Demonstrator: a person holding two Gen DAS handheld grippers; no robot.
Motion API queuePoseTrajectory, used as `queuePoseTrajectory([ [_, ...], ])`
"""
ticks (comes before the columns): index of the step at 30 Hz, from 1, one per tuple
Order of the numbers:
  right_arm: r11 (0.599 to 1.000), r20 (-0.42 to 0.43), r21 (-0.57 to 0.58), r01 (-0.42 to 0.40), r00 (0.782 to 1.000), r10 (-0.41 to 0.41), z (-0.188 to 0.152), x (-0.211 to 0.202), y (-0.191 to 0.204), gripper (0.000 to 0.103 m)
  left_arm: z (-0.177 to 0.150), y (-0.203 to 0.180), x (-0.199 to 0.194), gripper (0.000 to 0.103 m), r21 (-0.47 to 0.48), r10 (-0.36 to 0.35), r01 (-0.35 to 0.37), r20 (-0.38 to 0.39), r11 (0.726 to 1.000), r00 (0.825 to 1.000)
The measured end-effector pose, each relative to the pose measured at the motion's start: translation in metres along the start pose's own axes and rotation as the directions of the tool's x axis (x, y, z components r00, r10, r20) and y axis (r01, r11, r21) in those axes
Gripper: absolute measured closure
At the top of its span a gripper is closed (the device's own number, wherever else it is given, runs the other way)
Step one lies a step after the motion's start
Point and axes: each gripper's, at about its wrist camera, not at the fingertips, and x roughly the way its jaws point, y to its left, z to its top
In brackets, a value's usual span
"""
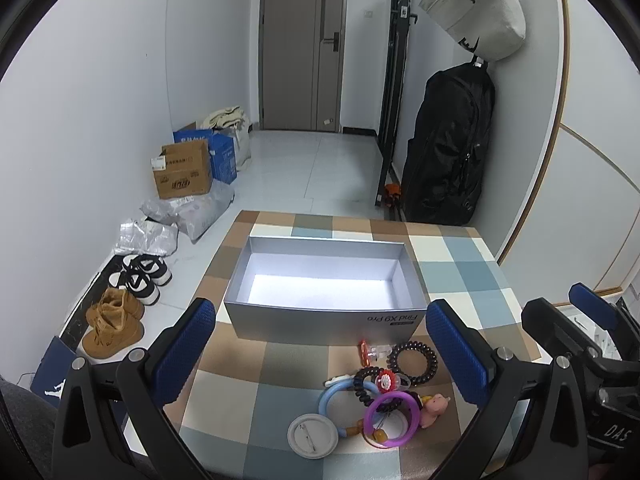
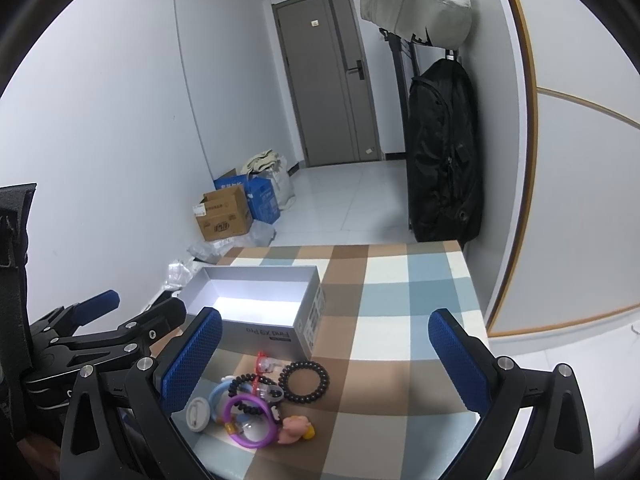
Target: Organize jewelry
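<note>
Left gripper [image 1: 320,354] hangs w/ blue pads spread wide, nothing between them; right gripper [image 2: 326,360] likewise apart & empty, both above the checked tablecloth [image 1: 472,264].

Jewelry sits in a loose heap at the near edge, just in front of the grey box [image 1: 328,280], whose tray is bare inside. Heap: black coil band [image 1: 416,362] lying flat & a bit apart from the rest; purple ring [image 1: 394,420] over a blue ring [image 1: 334,394], tangled w/ a dark bead strand [image 1: 366,386]; white round badge [image 1: 313,436]; pink rubbery figure [image 1: 434,410]; small red-clear clip [image 1: 370,350] nearest the box.

Judgement: all v. light. Coil band is springy, grippy, so pinch across its rim — easiest first pick, being free. Plastic rings are stiff, smooth, prob. slippery; grab edge-on. Bead strand is floppy, may drag neighbours. Badge is flat & thin, hard to get under.
</note>
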Motion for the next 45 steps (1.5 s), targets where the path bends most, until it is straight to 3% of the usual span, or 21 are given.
queuePoseTrajectory([
  [6,1.0,-0.032,-0.026,0.017,0.999,-0.018,-0.004,0.006,0.001,0.0,-0.003,0.018,0.009,0.001,-0.013,-0.039,0.038,-0.08,0.999,0.996],
  [13,1.0,-0.093,0.012,0.014,0.996,-0.013,-0.007,0.022,-0.004,0.0,-0.018,0.04,0.021,0.002,-0.033,-0.063,0.058,-0.21,0.998,0.976],
  [19,0.999,-0.138,0.047,0.005,0.99,0.001,-0.01,0.033,-0.005,0.0,-0.04,0.031,0.031,0.008,0.055,-0.08,0.108,-0.365,0.993,0.928],
  [25,0.998,-0.157,0.063,0.0,0.988,0.01,-0.011,0.039,-0.006,0.0,-0.052,0.023,0.04,0.023,0.088,-0.12,0.184,-0.482,0.979,0.868],
  [28,0.998,-0.16,0.059,-0.007,0.987,0.016,-0.01,0.04,-0.004,0.0,-0.054,0.023,0.046,0.031,0.095,-0.122,0.198,-0.515,0.976,0.848],
  [34,0.998,-0.173,0.063,-0.026,0.984,0.036,-0.009,0.044,-0.004,0.0,-0.055,0.023,0.051,0.058,0.089,-0.15,0.23,-0.53,0.969,0.835],
  [36,0.997,-0.181,0.074,-0.033,0.982,0.046,-0.009,0.046,-0.005,0.0,-0.055,0.021,0.051,0.064,0.103,-0.152,0.238,-0.521,0.966,0.84],
  [40,0.995,-0.189,0.092,-0.043,0.98,0.06,-0.01,0.045,-0.008,0.0,-0.055,0.021,0.053,0.066,0.106,-0.17,0.261,-0.52,0.959,0.837],
  [43,0.995,-0.196,0.093,-0.045,0.979,0.062,-0.01,0.045,-0.008,0.0,-0.053,0.022,0.051,0.066,0.076,-0.209,0.29,-0.525,0.954,0.825],
  [45,0.995,-0.201,0.093,-0.044,0.978,0.062,-0.01,0.044,-0.009,0.0,-0.051,0.023,0.049,0.066,0.072,-0.208,0.285,-0.517,0.956,0.83],
])
